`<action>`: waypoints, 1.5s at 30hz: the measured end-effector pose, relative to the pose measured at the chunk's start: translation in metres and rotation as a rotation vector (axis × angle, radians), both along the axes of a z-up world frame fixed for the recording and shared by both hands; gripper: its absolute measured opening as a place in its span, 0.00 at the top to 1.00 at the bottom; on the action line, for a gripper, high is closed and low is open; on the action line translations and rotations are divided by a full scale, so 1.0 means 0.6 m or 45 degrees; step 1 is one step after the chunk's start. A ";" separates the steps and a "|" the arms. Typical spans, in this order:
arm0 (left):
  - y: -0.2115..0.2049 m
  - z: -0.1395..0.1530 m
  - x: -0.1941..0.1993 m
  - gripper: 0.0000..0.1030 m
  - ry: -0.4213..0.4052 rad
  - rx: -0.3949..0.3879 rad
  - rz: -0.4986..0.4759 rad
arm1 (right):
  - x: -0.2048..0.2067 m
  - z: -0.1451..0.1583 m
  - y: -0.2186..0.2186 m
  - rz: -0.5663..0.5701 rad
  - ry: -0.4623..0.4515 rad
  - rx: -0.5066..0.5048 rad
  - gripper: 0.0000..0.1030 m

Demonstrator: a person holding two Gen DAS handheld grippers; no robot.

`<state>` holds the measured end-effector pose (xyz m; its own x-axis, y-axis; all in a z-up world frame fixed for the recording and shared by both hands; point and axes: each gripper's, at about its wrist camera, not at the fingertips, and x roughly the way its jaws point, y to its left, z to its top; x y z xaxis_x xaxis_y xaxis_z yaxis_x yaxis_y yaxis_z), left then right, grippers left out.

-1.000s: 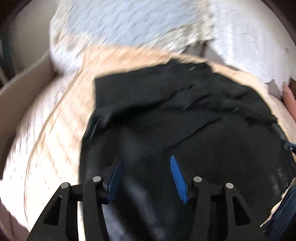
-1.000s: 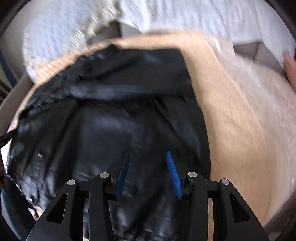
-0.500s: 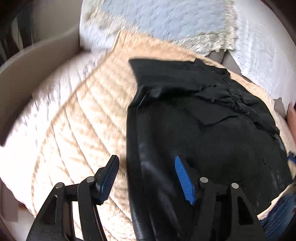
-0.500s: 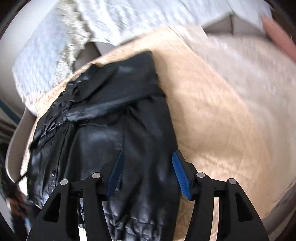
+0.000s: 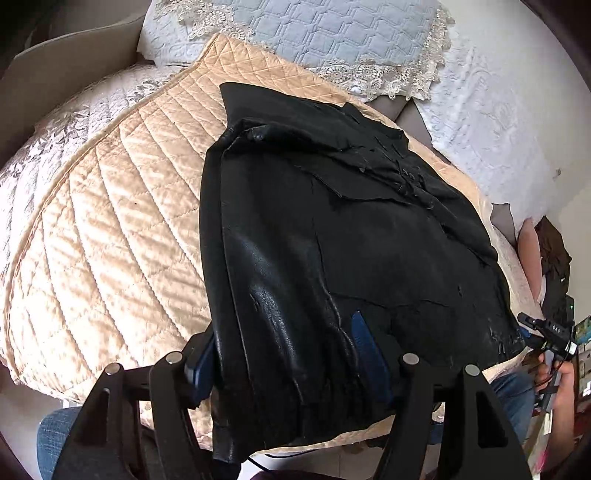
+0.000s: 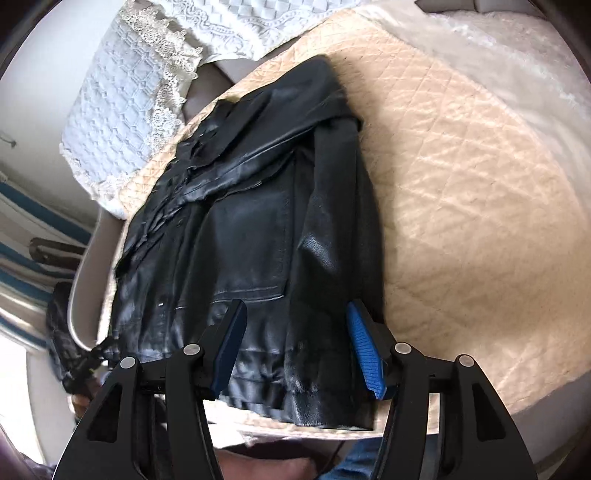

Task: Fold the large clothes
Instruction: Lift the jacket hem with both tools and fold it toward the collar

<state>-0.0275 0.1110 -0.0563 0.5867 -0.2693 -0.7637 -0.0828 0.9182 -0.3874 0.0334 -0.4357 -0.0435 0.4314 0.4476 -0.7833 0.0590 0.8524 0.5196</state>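
The left gripper (image 5: 282, 354) is spread wide, its 2 blue pads (image 5: 364, 343) straddling the near-left hem of the black leather jacket (image 5: 332, 251) without pinching it. The right gripper (image 6: 297, 341) is likewise wide, hovering over the jacket's (image 6: 266, 236) near-right hem with nothing between its pads. The jacket lies flat, collar at the far end, on a peach quilted cover (image 5: 110, 221), with lace-trimmed pillows (image 5: 325, 33) just beyond it.
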 end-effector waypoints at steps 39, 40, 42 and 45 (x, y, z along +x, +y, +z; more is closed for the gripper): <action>0.077 0.049 -0.104 0.94 -0.063 -0.152 0.015 | -0.112 0.046 -0.004 0.100 -0.041 0.278 0.93; 0.078 0.059 -0.102 0.94 -0.094 -0.172 0.011 | -0.105 0.054 -0.004 0.102 -0.063 0.296 0.93; 0.078 0.079 -0.091 0.94 -0.149 -0.209 0.006 | -0.091 0.073 0.000 0.116 -0.128 0.330 0.93; 0.082 0.111 -0.062 0.94 -0.232 -0.254 0.004 | -0.054 0.105 0.003 0.118 -0.224 0.376 0.93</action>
<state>-0.0647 0.1601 0.0106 0.7106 -0.4019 -0.5775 0.0020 0.8219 -0.5696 0.0012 -0.4339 0.0195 0.4955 0.6870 -0.5315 -0.1240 0.6616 0.7395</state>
